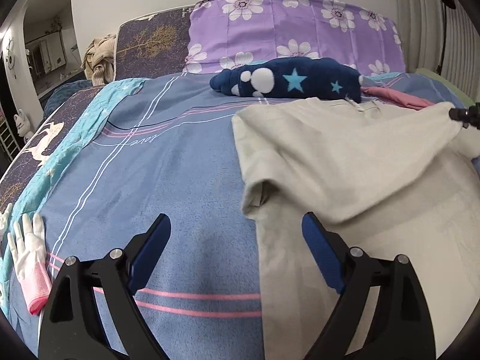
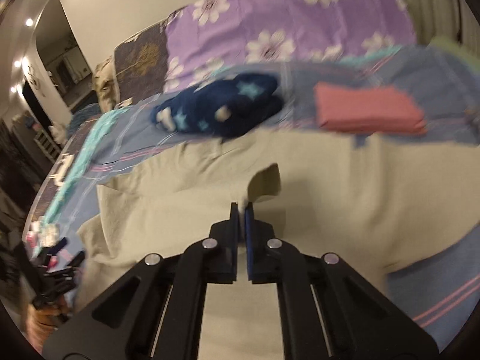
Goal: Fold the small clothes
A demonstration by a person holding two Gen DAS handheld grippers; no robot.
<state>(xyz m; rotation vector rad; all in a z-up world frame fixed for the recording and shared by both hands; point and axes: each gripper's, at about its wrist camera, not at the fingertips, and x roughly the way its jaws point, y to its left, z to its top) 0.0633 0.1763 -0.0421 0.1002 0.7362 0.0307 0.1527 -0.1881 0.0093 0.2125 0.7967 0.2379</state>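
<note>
1. Cream garment [image 1: 345,162] lies spread on the blue striped bedspread [image 1: 168,162], on the right side in the left wrist view; it is the thing being folded.
2. Left gripper [image 1: 237,225] hovers over the bedspread at the garment's near left edge, jaws wide apart, nothing between them. Its right finger [image 1: 321,252] overlaps the garment's edge in the picture; contact cannot be told.
3. Right gripper [image 2: 242,207] has its jaws closed, pinching a small fold of the cream garment [image 2: 330,186]; a flap of cloth stands up just past the fingertips. Right wrist view is motion-blurred.
4. In the left wrist view the right gripper's tip [image 1: 463,114] shows at the far right edge, with the garment's corner lifted off the bed and drawn up towards it.
5. Behind the garment: dark blue fleece item with stars and white dots [image 1: 288,82], touching or just beside the garment's far edge.
6. Folded pink cloth [image 2: 369,111] sits to the right of the blue item, near the garment.
7. Purple floral pillow [image 1: 294,30] at the head of the bed.
8. White glove with pink cuff [image 1: 30,258] lies flat at the bedspread's left edge, well apart from the garment.
</note>
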